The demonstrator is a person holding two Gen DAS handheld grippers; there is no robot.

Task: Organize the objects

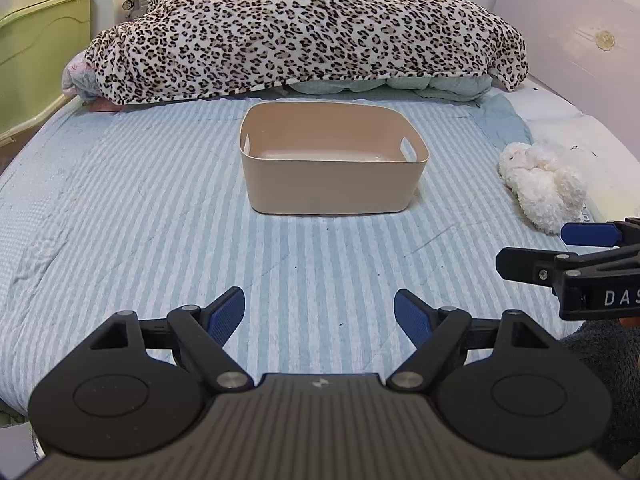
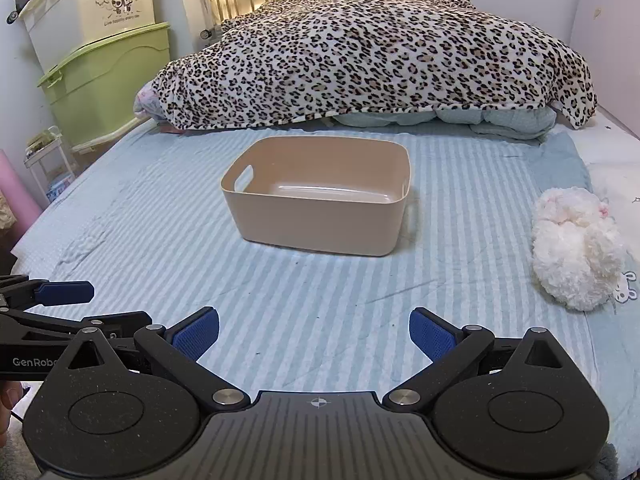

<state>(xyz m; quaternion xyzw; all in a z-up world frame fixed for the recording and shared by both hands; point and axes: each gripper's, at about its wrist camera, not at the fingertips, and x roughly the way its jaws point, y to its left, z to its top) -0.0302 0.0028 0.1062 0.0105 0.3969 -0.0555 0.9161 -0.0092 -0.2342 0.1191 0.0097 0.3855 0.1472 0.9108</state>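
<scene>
An empty tan plastic bin [image 1: 332,176] with handle cut-outs stands on the blue striped bedsheet [image 1: 120,208], straight ahead in both views; it also shows in the right wrist view [image 2: 320,216]. A white fluffy plush toy [image 1: 540,184] lies to the right of the bin, near the bed's right side, and shows in the right wrist view [image 2: 572,248] too. My left gripper [image 1: 320,312] is open and empty, above the sheet in front of the bin. My right gripper [image 2: 314,332] is open and empty, beside the left one, left of the toy.
A leopard-print blanket [image 1: 312,32] is heaped over bedding behind the bin. Green and cream storage boxes [image 2: 104,64] stand left of the bed. A pale headboard [image 1: 580,36] runs along the right. A small rack [image 2: 48,156] stands at the bed's left.
</scene>
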